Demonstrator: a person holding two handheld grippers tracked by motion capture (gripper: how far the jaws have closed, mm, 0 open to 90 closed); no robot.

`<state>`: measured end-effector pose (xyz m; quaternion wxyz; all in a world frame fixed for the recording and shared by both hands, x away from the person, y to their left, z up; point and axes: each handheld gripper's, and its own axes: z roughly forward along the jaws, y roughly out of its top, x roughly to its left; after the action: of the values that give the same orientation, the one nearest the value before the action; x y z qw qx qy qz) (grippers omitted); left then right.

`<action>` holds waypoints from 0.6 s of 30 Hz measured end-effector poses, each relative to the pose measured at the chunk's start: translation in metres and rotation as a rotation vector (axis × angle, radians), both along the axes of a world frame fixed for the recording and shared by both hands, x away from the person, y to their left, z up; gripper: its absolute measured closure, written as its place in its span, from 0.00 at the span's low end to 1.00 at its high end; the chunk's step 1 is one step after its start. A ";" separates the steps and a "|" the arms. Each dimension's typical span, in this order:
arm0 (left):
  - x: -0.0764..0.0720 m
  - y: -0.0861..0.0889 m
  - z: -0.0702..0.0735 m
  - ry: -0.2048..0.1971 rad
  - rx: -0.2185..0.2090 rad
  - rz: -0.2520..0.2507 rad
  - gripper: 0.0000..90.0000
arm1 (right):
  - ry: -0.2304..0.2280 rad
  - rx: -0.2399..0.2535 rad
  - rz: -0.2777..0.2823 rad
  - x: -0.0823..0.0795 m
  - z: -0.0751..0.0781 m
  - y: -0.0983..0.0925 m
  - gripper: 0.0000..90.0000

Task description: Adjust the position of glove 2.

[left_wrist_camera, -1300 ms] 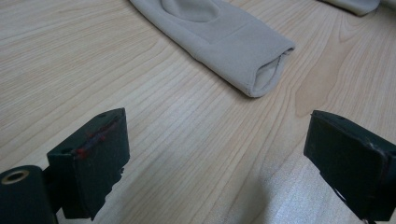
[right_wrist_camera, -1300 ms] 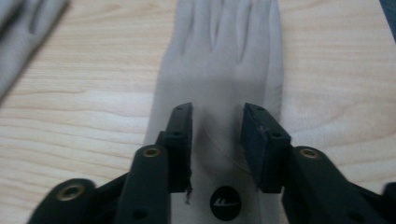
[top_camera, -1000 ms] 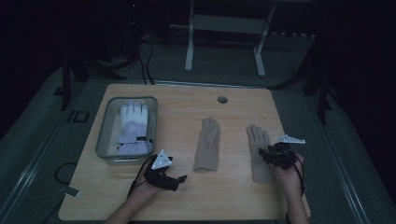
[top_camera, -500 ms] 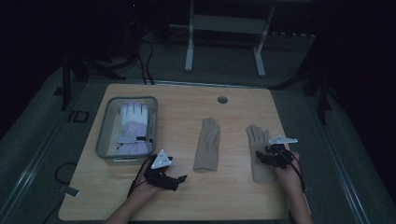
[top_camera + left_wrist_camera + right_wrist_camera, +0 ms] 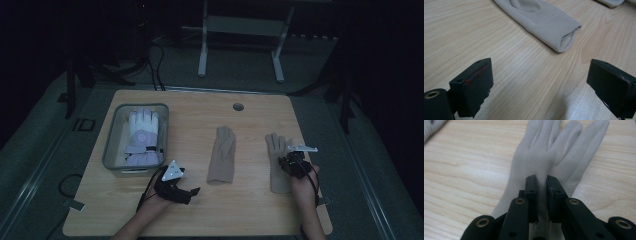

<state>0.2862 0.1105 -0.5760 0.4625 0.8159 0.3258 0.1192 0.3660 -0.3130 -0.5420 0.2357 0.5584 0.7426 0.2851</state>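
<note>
Right beige glove (image 5: 278, 162): flat on the tabletop (image 5: 200, 215), right side. Right gripper (image 5: 541, 185): jaws have just been closing, fingers pinching a fold of the glove's palm. Left gripper (image 5: 541, 82): fingers released, resting apart from the second beige glove (image 5: 541, 20). Risk: the thin pinch may slip free on lifting, or the glove may drag.

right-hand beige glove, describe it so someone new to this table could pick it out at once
On the wooden table, look right of the clear bin. Two beige gloves lie flat; this glove is nearest the right edge. Unlike the middle glove, its fabric is pinched in the right claw.
</note>
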 end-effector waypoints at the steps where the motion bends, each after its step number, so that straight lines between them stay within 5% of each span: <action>1: 0.000 0.000 0.000 0.000 0.000 0.001 0.08 | -0.007 0.005 -0.014 0.000 0.003 0.001 0.90; 18: -0.001 0.000 0.000 -0.005 0.003 -0.002 0.08 | -0.122 0.086 -0.040 -0.008 0.067 0.045 0.89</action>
<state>0.2856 0.1101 -0.5759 0.4619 0.8167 0.3239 0.1212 0.3576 -0.2678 -0.4750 0.2619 0.5645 0.7026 0.3452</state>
